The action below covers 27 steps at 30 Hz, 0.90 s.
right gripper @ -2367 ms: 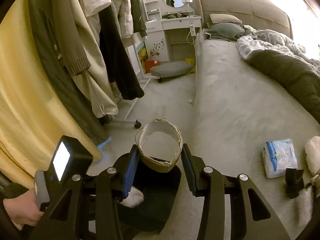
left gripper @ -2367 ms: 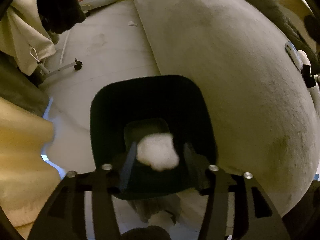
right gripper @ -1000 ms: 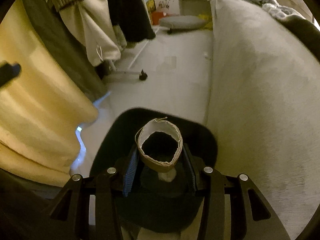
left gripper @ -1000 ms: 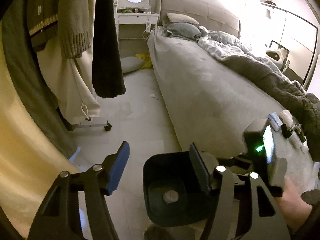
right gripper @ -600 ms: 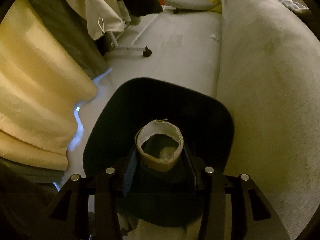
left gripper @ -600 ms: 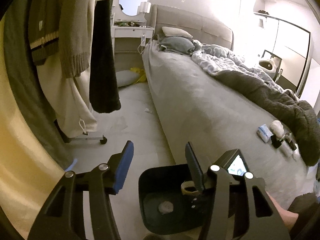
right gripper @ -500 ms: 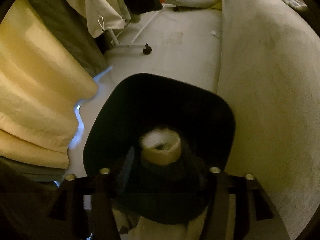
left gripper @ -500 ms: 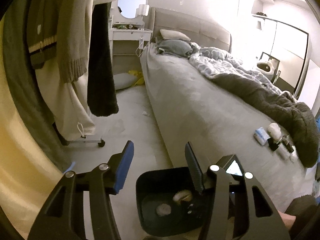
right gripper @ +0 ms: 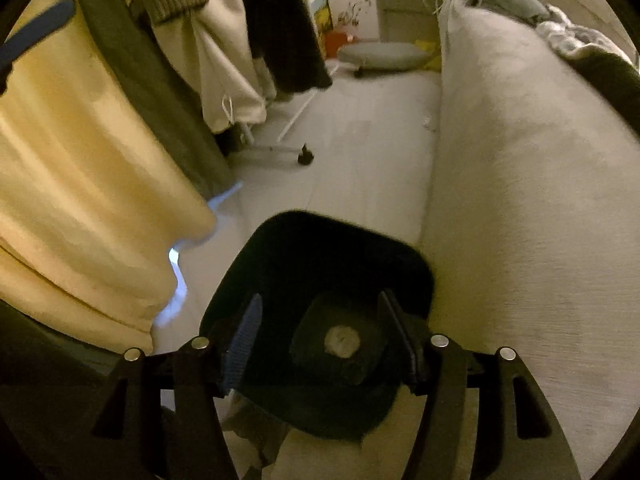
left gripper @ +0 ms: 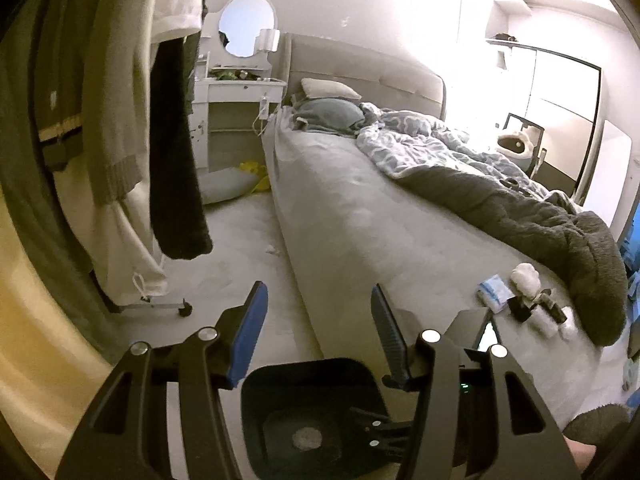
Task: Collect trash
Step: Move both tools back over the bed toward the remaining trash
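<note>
A black trash bin (right gripper: 280, 248) stands on the floor against the bed, and my right gripper (right gripper: 320, 304) hangs just above its mouth. Its jaws are opening and nothing is between them. On the bin's floor lies a pale round piece of trash (right gripper: 341, 342); I cannot tell the cardboard roll from the tissue wad there. My left gripper (left gripper: 318, 320) is open and empty, above and behind the bin (left gripper: 272, 384), pointing along the bedside. The pale piece (left gripper: 306, 438) shows in this view too. A white scrap (left gripper: 274, 250) lies on the floor by the bed.
On the grey bed (left gripper: 360, 220) lie a blue-and-white tissue pack (left gripper: 494, 294), a white wad (left gripper: 526, 276) and small dark items (left gripper: 520, 312). Hanging clothes (left gripper: 120, 120) on a wheeled rack (left gripper: 184, 312) line the left. A yellow curtain (right gripper: 80, 180) hangs close to the bin.
My right gripper let go of the cardboard roll, which dropped into the bin, and its jaws spread wider. Both grippers rose; the left one tilted up toward the bed.
</note>
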Each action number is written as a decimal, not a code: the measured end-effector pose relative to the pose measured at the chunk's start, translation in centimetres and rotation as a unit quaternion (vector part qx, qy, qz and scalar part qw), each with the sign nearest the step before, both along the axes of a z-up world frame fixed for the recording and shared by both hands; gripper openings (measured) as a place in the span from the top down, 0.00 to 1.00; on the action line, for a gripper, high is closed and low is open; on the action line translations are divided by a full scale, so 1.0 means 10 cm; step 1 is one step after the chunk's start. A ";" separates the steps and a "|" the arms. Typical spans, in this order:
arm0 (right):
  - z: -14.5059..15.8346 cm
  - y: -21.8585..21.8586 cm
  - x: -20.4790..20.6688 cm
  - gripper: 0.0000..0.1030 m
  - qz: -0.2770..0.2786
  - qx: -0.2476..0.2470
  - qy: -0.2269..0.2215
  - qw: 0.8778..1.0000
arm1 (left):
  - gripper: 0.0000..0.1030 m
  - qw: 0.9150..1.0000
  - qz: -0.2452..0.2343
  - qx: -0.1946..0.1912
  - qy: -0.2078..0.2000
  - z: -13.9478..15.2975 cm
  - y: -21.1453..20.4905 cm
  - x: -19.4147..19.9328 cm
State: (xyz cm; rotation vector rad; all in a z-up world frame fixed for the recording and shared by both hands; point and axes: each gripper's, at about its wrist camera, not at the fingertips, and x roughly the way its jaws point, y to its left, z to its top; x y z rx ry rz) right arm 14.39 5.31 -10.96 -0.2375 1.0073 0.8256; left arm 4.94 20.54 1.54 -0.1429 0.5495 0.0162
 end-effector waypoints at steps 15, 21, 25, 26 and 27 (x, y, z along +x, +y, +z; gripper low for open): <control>0.46 -0.87 -0.01 0.39 -0.053 0.035 -0.056 0.996 | 0.35 0.999 -0.040 -0.003 -0.005 0.09 -0.65 0.20; 0.53 -1.12 -0.02 0.36 -0.071 0.042 -0.065 0.995 | 0.30 0.998 -0.060 0.000 -0.002 0.08 -0.91 0.28; 0.56 -1.27 -0.03 0.36 -0.081 0.045 -0.069 0.993 | 0.29 0.998 -0.070 -0.002 0.001 0.06 -1.07 0.33; 0.56 -1.30 -0.04 0.36 -0.084 0.045 -0.069 0.993 | 0.29 0.997 -0.072 -0.002 0.001 0.06 -1.09 0.34; 0.56 -1.35 -0.04 0.36 -0.087 0.046 -0.070 0.993 | 0.29 0.997 -0.074 -0.003 0.002 0.05 -1.11 0.35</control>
